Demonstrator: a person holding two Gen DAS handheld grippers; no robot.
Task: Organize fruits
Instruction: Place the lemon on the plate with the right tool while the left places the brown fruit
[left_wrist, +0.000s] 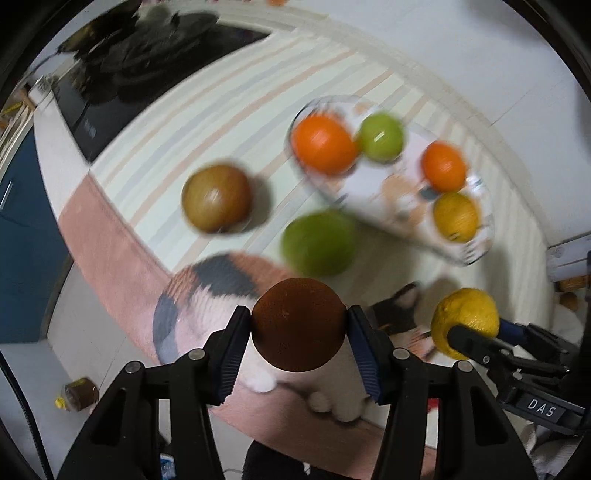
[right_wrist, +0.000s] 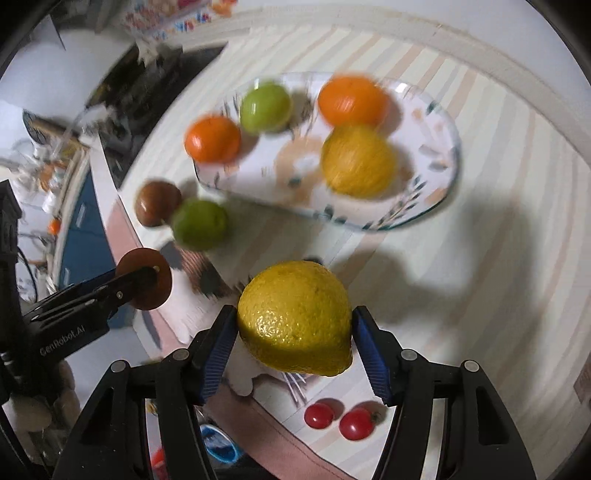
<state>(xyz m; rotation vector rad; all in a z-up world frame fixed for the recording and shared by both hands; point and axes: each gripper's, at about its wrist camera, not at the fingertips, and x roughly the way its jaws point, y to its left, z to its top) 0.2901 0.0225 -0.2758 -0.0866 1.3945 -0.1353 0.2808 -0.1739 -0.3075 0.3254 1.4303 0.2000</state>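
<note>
My left gripper (left_wrist: 297, 326) is shut on a round dark-brown fruit (left_wrist: 299, 314), held above the mat. My right gripper (right_wrist: 295, 334) is shut on a yellow lemon (right_wrist: 291, 314); the left wrist view shows this lemon (left_wrist: 469, 314) at the right. The brown fruit (right_wrist: 146, 262) hangs at the left in the right wrist view. A patterned oval plate (right_wrist: 443, 195) holds two oranges (right_wrist: 212, 138) (right_wrist: 351, 98), a green fruit (right_wrist: 264, 107) and a yellow one (right_wrist: 356, 160). A brownish apple (left_wrist: 218, 199) and a green fruit (left_wrist: 317, 243) lie on the striped cloth beside the plate (left_wrist: 476, 254).
Two cherry tomatoes (right_wrist: 319, 415) (right_wrist: 356, 422) lie near the cloth's front edge. A black cooktop (left_wrist: 110, 92) fills the far left corner. A pink cat-print mat (left_wrist: 110, 240) borders the cloth. On the floor at lower left lies a small bottle (left_wrist: 79, 393).
</note>
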